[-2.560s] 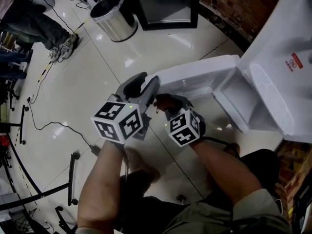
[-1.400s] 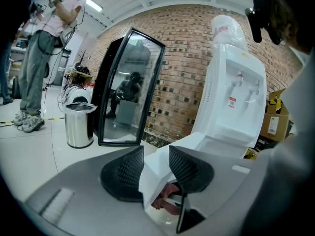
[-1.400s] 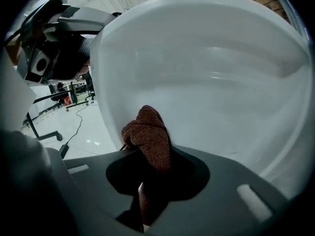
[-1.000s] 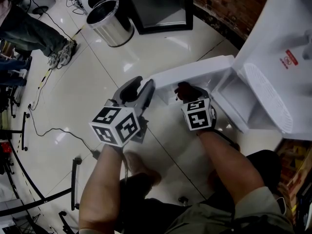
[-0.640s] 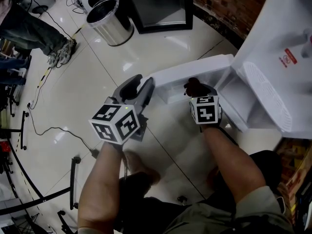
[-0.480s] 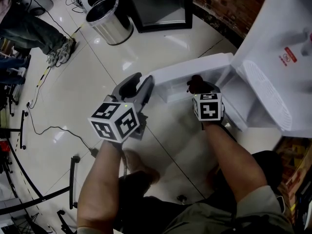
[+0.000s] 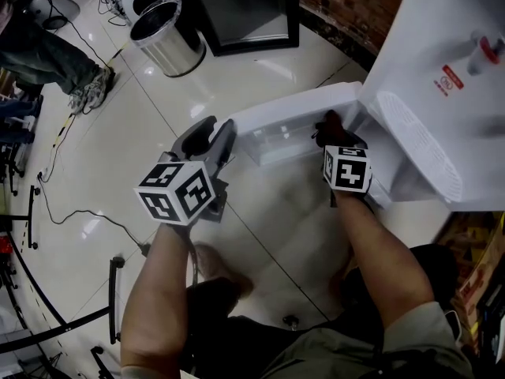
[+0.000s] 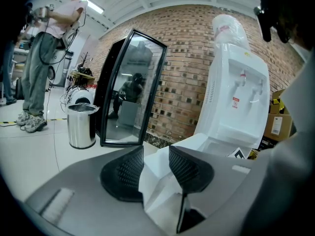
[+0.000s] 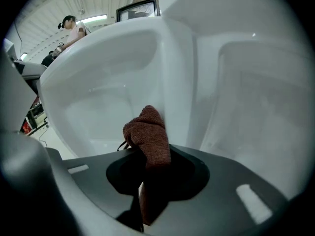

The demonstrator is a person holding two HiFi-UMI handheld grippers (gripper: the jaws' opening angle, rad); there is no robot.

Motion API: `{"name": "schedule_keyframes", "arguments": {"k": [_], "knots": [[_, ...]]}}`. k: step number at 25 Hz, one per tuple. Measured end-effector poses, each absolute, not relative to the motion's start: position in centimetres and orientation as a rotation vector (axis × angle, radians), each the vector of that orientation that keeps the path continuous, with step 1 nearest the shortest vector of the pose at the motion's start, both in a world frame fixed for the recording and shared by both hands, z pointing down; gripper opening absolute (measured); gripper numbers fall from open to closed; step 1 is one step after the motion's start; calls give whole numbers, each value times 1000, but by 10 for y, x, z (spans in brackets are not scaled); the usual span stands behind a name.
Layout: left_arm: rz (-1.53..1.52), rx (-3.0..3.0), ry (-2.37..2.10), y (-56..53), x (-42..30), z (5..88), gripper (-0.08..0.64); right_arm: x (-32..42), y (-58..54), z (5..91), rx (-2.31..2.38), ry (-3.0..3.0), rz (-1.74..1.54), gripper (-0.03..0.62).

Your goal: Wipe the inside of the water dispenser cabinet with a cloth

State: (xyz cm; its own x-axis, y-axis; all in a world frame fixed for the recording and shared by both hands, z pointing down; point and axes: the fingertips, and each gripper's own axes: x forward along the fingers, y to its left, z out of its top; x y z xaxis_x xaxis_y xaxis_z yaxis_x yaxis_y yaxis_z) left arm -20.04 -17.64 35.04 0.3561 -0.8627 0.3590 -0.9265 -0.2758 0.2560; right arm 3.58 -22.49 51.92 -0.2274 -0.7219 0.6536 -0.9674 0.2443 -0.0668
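Rust-brown cloth (image 9: pixel 150 132), one piece, sits pinched tight in the right gripper (image 7: pixel 335 136) at the hinge edge of the water dispenser (image 7: pixel 442 46) cabinet. The left gripper (image 7: pixel 207 136) clamps the open cabinet door (image 7: pixel 292 113) at its free edge. One steel bin (image 7: pixel 166 42) stands well apart, its inside too dark to read.

A steel bin (image 7: pixel 167 39) stands open-topped on the glossy tiled floor (image 7: pixel 118 148) at 11 o'clock, near a black-framed glass panel (image 7: pixel 245 10) at 12 and a brick wall (image 7: pixel 347 2) at 1. A bystander's sneakers (image 7: pixel 88 91) show at 10; a black cable (image 7: pixel 79 204) trails at 9.
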Motion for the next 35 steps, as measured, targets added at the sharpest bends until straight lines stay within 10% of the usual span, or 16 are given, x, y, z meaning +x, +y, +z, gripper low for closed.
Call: {"name": "schedule_keyframes", "arguments": {"k": [24,35], "knots": [[200,2189,-1597,-184,-201,352,137,89,-227,525,1712,-1919,747,97],[206,2191,-1596,-184,-201,351,137,-94,-135,523,939,-2366,466,98]]}}
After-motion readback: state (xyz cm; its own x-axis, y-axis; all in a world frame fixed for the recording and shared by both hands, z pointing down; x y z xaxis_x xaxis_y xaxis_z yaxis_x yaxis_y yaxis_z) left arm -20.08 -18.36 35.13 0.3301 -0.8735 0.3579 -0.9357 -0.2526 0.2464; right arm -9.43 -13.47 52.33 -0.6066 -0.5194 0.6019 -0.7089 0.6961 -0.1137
